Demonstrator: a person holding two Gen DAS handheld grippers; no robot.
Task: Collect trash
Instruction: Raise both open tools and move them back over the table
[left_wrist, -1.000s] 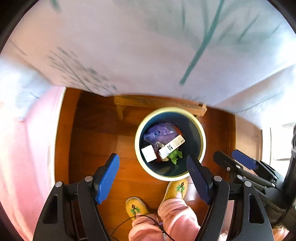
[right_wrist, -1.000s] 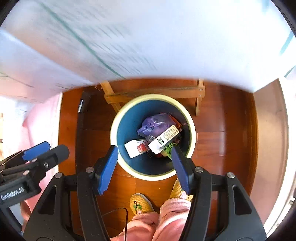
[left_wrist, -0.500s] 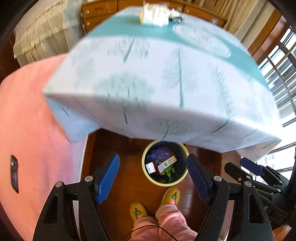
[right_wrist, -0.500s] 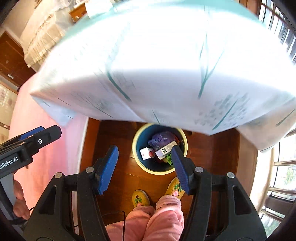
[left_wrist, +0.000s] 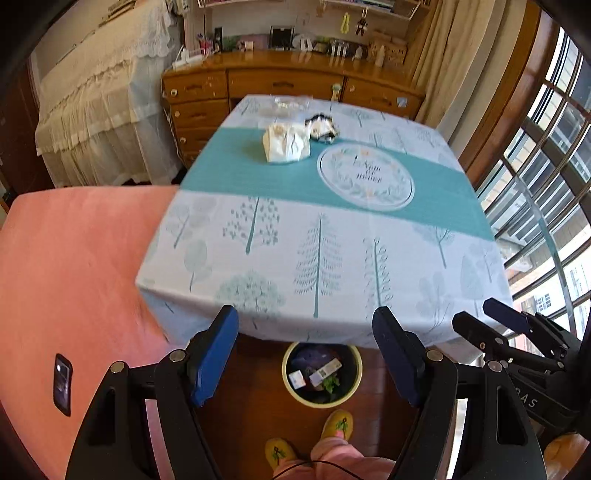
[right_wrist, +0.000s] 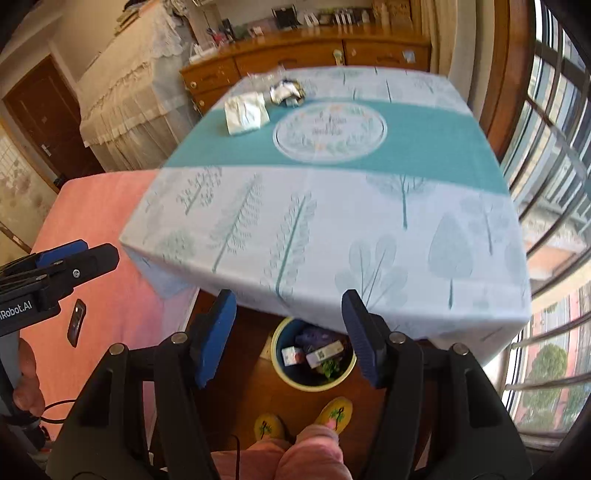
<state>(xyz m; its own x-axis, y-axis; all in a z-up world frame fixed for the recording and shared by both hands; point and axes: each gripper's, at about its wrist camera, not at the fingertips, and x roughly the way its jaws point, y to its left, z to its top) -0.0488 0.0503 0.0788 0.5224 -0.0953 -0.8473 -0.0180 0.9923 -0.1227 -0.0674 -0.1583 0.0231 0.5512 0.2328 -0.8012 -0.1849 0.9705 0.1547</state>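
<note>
A yellow-rimmed blue trash bin (left_wrist: 354, 363) stands on the floor under the near table edge, with wrappers and small boxes inside; it also shows in the right wrist view (right_wrist: 280, 363). On the far part of the table lie a crumpled white bag (left_wrist: 286, 142) (right_wrist: 245, 112), a dark-edged wrapper (left_wrist: 321, 127) (right_wrist: 286, 92) and clear plastic (left_wrist: 284, 105). My left gripper (left_wrist: 306, 354) is open and empty, above the near table edge. My right gripper (right_wrist: 288, 336) is open and empty, beside it.
The table (left_wrist: 332, 229) has a tree-print cloth with a teal band. A pink bed (left_wrist: 74, 258) lies to the left with a phone (left_wrist: 62, 384) on it. A wooden dresser (left_wrist: 288, 85) stands behind, windows (left_wrist: 546, 166) to the right. The person's yellow slippers (left_wrist: 338, 424) are by the bin.
Both grippers have risen from just over the bin to above table height and tilted up. The table top and its trash have come into view. Both stay open and empty.
</note>
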